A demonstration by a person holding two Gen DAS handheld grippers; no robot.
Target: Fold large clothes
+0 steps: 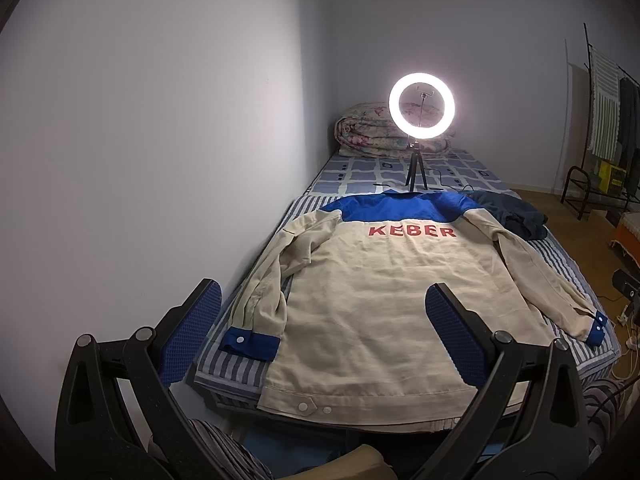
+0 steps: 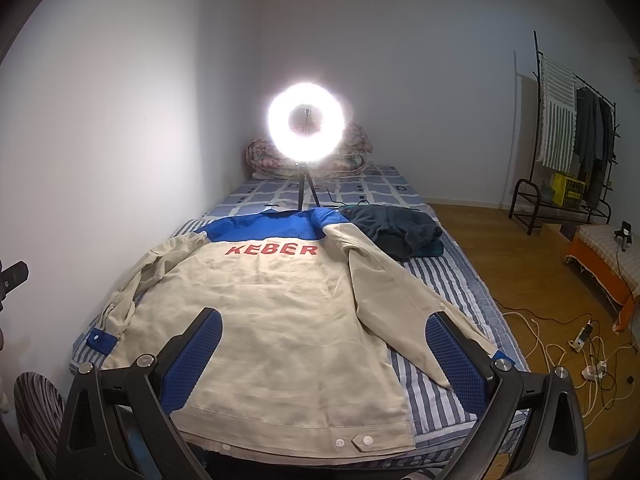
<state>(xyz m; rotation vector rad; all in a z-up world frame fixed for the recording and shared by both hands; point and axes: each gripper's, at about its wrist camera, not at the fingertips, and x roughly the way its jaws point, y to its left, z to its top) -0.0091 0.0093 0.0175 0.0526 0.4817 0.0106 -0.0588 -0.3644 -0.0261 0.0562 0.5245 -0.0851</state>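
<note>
Two tools hang open over the bed (image 1: 560,256), neither one holding cloth. On our left, the left tool (image 1: 324,334) hovers above the near hem of the jacket (image 1: 360,280), its blue pads spread wide; the left sleeve (image 1: 264,292) lies bunched along the wall side, its blue cuff (image 1: 248,342) near the hem corner. The jacket rests back-up on the striped bedding, red lettering (image 1: 412,231) readable from where we stand. Its long axis runs from the hem nearest us to the blue yoke and collar at the far end, pointing toward the ring light (image 1: 422,106).

We judge the step in hand to be the first fold, and that it goes best if we smooth the crumpled left sleeve before grasping, then pinch at shoulder and hem together so the side panel comes over in one straight line parallel to that long axis.

Moving right, the right tool (image 2: 324,354) also gapes above the hem, and the right sleeve (image 2: 400,300) angles outward toward the bed's edge. It should be laid across the back first. Beyond it, a dark garment (image 2: 396,232) sits just beside the right shoulder; we should keep the fold clear of it.
</note>
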